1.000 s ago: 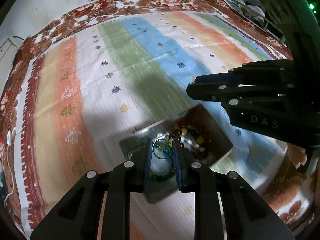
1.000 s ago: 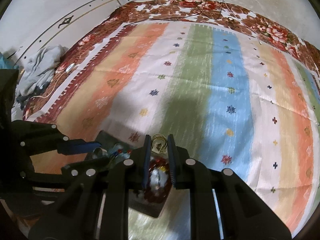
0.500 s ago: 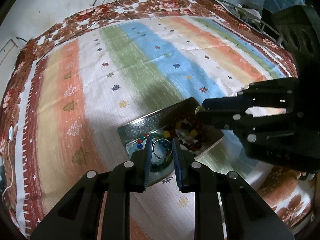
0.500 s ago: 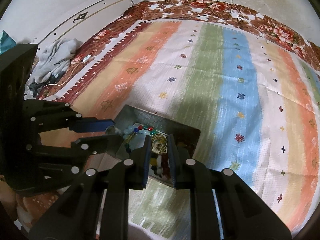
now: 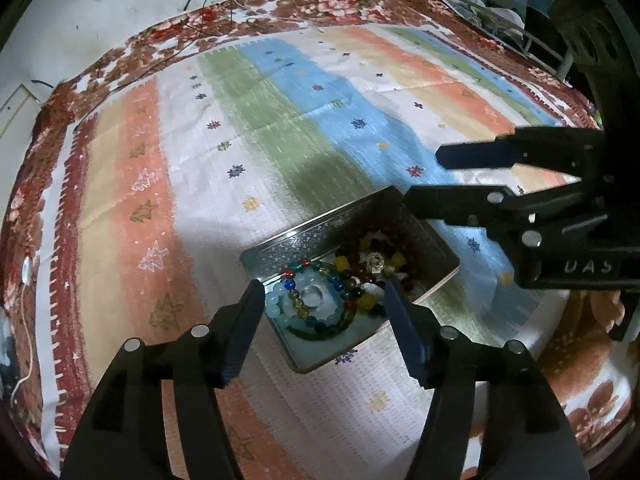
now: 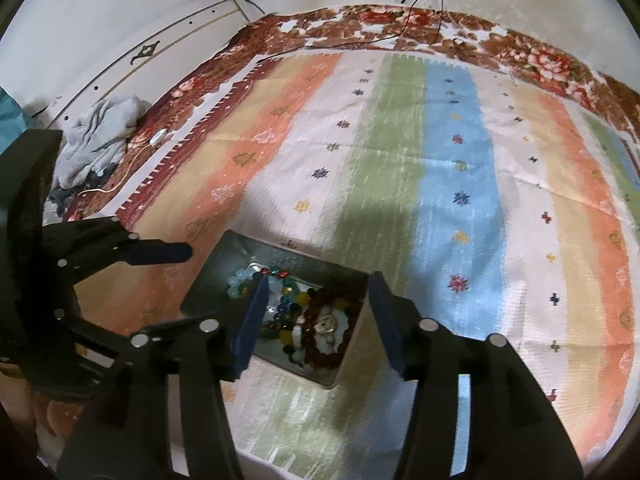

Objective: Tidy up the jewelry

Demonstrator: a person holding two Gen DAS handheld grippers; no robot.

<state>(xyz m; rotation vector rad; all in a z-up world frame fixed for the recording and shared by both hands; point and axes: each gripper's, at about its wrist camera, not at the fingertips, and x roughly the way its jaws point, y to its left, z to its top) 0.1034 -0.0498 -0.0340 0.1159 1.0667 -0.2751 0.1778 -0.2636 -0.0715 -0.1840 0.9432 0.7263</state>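
Observation:
A silver metal tin point(image 5: 320, 228) point(image 6: 224, 264) lies on the striped cloth, full of bead bracelets. A clear ring point(image 5: 313, 295) rests on the pale beads on its left side. A gold piece point(image 6: 326, 326) point(image 5: 374, 261) lies on the dark red bead bracelet point(image 6: 320, 354). My left gripper point(image 5: 325, 300) is open and empty, just above the tin's near side. My right gripper point(image 6: 314, 302) is open and empty over the tin; it also shows at the right of the left wrist view point(image 5: 420, 176).
The striped cloth point(image 5: 280, 128) covers a bed with a floral brown border. A grey heap of clothes point(image 6: 96, 140) and a white cable lie off the bed's left edge. A metal rack point(image 5: 500, 28) stands at the far right.
Both grippers have opened. The ring from the left and the gold piece from the right now lie in the tin. Both grippers have pulled back slightly.

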